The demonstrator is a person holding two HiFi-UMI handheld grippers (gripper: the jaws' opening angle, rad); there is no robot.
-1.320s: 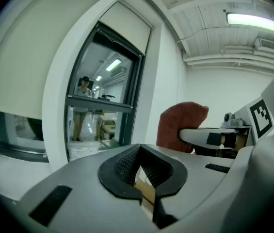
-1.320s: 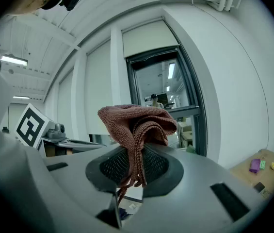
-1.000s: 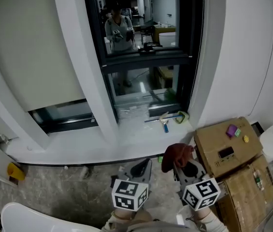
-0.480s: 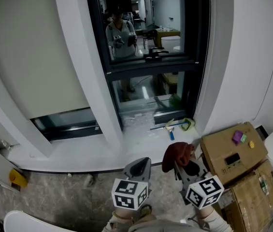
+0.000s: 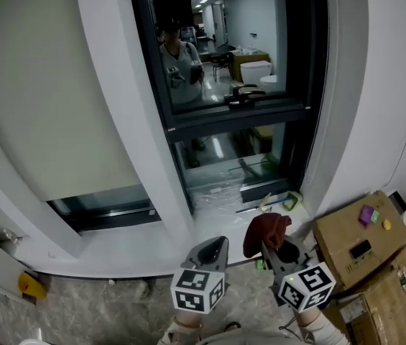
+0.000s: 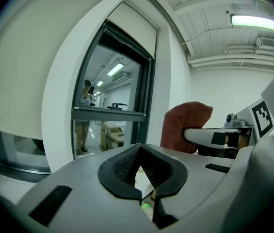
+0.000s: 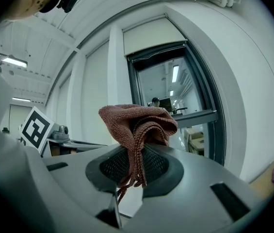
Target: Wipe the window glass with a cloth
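Facing the window glass [image 5: 220, 56] in the head view, the right gripper [image 5: 271, 249] carries a rust-brown cloth [image 5: 266, 230] well short of the pane; wiping looks not yet begun. Left gripper view: the left gripper [image 6: 139, 149] has its fingers closed, empty. Right gripper view: fingers clamp the cloth. No lettering is legible.

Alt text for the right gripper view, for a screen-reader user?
The right gripper is shut on a bunched reddish-brown cloth that stands up above its jaws. Beyond it, a dark-framed window sits between white walls; the cloth is not touching it.
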